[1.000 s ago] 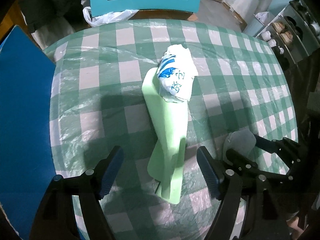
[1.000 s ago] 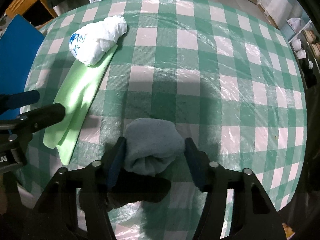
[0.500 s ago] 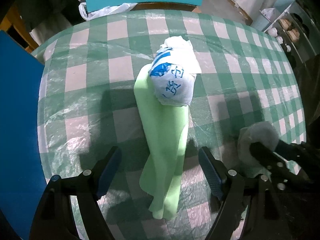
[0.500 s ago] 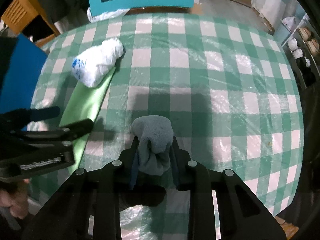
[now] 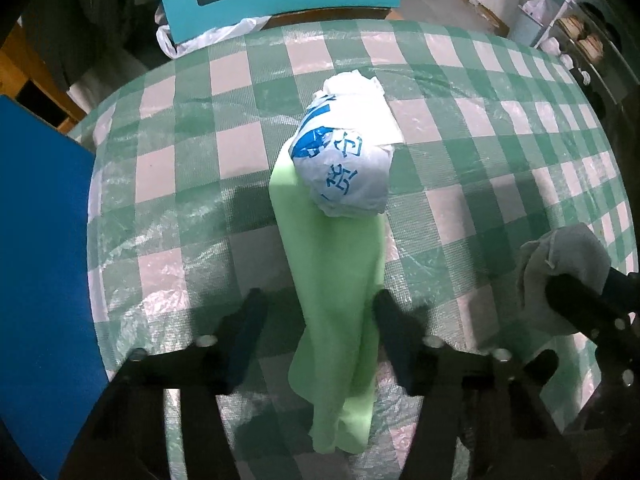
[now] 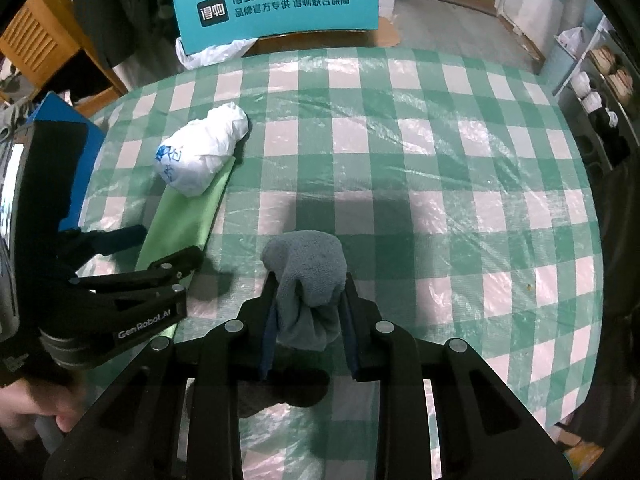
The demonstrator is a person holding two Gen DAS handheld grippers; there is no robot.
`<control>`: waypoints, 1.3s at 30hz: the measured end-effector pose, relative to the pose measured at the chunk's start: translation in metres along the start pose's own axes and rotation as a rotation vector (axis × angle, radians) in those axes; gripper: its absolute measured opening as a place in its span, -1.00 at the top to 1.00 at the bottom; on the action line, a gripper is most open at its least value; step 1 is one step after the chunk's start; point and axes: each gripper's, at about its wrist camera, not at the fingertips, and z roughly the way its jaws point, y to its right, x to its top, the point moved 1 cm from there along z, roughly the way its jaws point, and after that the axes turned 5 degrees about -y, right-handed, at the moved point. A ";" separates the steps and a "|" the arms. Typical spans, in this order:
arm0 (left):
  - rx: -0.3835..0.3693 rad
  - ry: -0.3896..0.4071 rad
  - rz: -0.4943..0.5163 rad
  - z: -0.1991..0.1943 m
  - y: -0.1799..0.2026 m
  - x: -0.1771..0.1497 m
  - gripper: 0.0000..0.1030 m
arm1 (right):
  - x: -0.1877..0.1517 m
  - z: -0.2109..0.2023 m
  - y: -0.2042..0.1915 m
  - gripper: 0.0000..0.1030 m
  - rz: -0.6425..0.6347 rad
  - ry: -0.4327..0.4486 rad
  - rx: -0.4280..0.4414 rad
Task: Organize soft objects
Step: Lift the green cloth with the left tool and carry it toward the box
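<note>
A long light-green cloth (image 5: 336, 300) lies on the checked table, its far end under a white plastic bag bundle (image 5: 346, 160) with blue print. My left gripper (image 5: 322, 328) hangs over the cloth's near part with its jaws closing. The cloth is between them and the left pad stands clear of it. My right gripper (image 6: 310, 292) is shut on a bunched grey cloth (image 6: 308, 276), held a little above the table. In the left wrist view the grey cloth (image 5: 560, 264) shows at the right edge. The right wrist view shows the left gripper (image 6: 168, 243), the green cloth (image 6: 188, 216) and the bag bundle (image 6: 200, 156).
The round table (image 6: 400, 160) has a green-and-white checked cover under clear plastic. A teal printed box (image 6: 276, 4) and a loose white bag (image 6: 208, 54) sit beyond its far edge. A blue board (image 5: 40, 260) stands at the left, shelves (image 6: 600, 80) at the right.
My right gripper closed on the grey cloth and lifted it off the table. My left gripper came down nearer the green cloth and its jaws narrowed around it.
</note>
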 end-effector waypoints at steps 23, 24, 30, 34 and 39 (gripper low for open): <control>-0.140 0.091 0.051 -0.082 -0.019 -0.038 0.93 | 0.002 -0.032 -0.014 0.50 0.008 0.062 0.054; -0.140 0.104 0.055 -0.089 -0.020 -0.041 0.93 | 0.002 -0.034 -0.016 0.50 0.005 0.066 0.057; -0.133 0.171 0.067 -0.120 -0.030 -0.052 0.93 | -0.001 -0.050 -0.030 0.50 -0.019 0.097 0.073; -0.118 0.210 0.063 -0.135 -0.037 -0.059 0.93 | -0.004 -0.064 -0.040 0.50 -0.036 0.118 0.078; -0.096 0.247 0.060 -0.151 -0.047 -0.068 0.93 | -0.010 -0.077 -0.049 0.50 -0.058 0.137 0.080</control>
